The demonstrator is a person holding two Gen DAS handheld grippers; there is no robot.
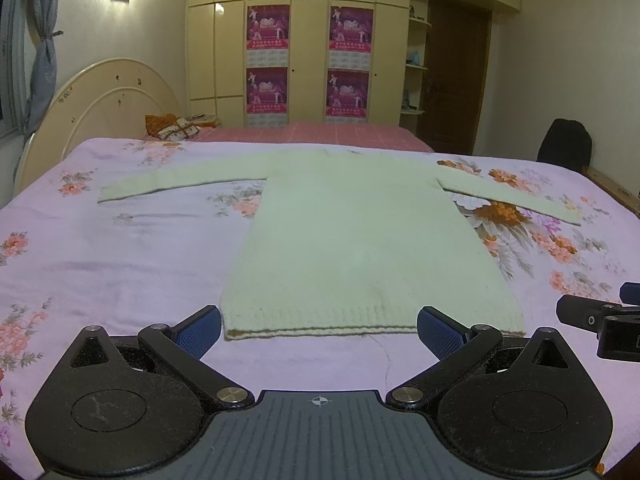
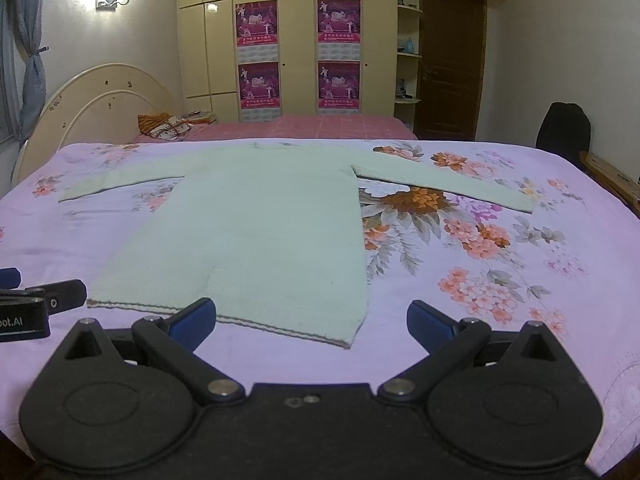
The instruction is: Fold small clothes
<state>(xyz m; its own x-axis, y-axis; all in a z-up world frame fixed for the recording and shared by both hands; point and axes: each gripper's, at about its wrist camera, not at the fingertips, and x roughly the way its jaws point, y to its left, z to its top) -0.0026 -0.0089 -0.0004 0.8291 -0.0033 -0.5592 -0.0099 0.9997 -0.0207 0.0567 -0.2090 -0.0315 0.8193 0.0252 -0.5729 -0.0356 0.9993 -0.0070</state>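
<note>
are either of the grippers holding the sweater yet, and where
Nothing is held. The left gripper and right gripper are both open, short of the hem of the pale green sweater, which lies flat on the floral bedspread.

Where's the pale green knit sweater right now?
The pale green knit sweater lies flat on the floral lilac bedsheet, sleeves spread, hem nearest the cameras. The left gripper faces its hem; the right gripper sits off its right hem corner.

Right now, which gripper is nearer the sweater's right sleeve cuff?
Right. The right gripper sits by the hem's right corner, on the side of that sleeve cuff. The left gripper faces the middle of the sweater hem, farther away.
</note>
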